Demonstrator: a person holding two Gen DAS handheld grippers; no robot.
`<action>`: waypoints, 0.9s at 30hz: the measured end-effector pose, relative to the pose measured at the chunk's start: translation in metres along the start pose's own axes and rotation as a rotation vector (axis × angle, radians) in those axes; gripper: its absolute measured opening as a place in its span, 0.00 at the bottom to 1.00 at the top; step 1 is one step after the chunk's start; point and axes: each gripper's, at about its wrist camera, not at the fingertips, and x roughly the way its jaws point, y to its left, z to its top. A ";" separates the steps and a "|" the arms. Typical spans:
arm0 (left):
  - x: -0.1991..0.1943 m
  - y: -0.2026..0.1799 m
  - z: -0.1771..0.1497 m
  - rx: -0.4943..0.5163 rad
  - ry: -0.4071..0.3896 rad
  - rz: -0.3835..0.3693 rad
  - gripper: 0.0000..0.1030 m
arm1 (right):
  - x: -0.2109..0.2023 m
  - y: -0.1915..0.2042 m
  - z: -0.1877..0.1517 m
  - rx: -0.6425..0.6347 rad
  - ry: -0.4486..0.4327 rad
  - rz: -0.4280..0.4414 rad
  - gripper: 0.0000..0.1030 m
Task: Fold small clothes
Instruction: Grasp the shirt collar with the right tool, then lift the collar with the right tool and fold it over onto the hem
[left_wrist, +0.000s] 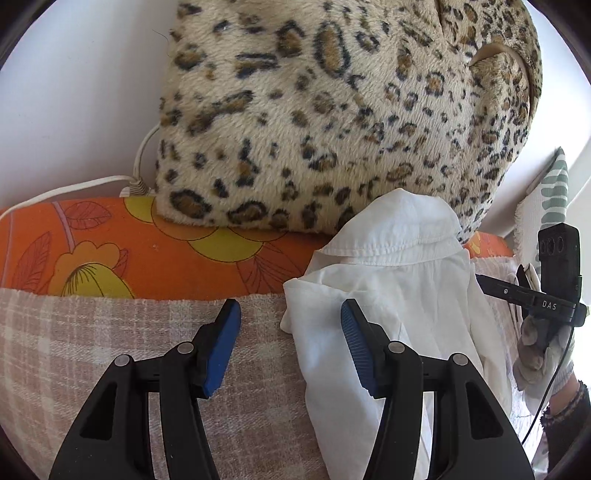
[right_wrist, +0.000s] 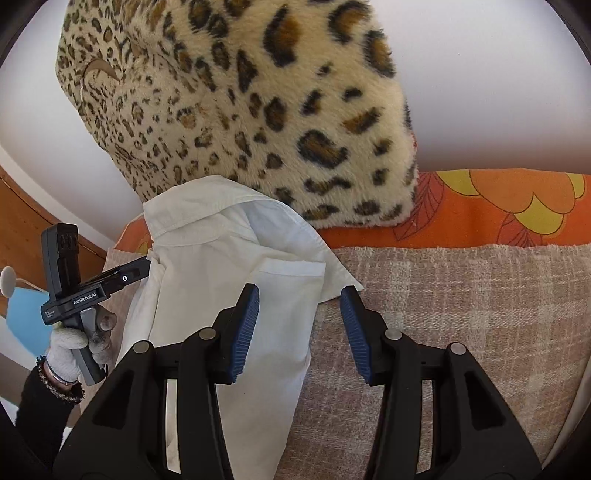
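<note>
Folded lengthwise on a pale checked blanket (left_wrist: 92, 350), a small white shirt (left_wrist: 399, 295), collar end resting against the foot of a leopard-print cushion (left_wrist: 314, 110) on an orange floral sheet (left_wrist: 129, 251); no container anywhere in either view. White cable (left_wrist: 74, 186) lying at the cushion's left corner against the wall.

Seen from the left wrist: left gripper (left_wrist: 290, 314) spread, nothing between the blue pads (left_wrist: 218, 362), straddling the shirt's left edge, one finger over bare blanket, the other over the cloth. Off the shirt's right side, the right gripper (left_wrist: 491, 286), gripped by a gloved hand (left_wrist: 539, 354), its tips hidden behind the fabric.

Seen from the right wrist: right gripper (right_wrist: 300, 295) likewise spread and empty, straddling the shirt's (right_wrist: 229, 277) right edge near the turned-in sleeve corner, one finger above cloth, one above blanket (right_wrist: 461, 295). Contact with the fabric not discernible. Beyond the shirt's far side, the left gripper (right_wrist: 142, 267) in a gloved hand (right_wrist: 74, 350) with beaded bracelets at the wrist
</note>
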 end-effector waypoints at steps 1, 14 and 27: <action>0.001 -0.003 0.000 0.005 -0.008 0.002 0.54 | 0.003 0.002 0.000 -0.001 0.005 0.000 0.47; 0.018 -0.044 0.003 0.074 -0.003 -0.032 0.07 | 0.023 0.036 0.009 -0.031 0.019 0.003 0.11; -0.057 -0.080 0.016 0.116 -0.118 -0.101 0.04 | -0.046 0.103 0.019 -0.138 -0.053 -0.012 0.06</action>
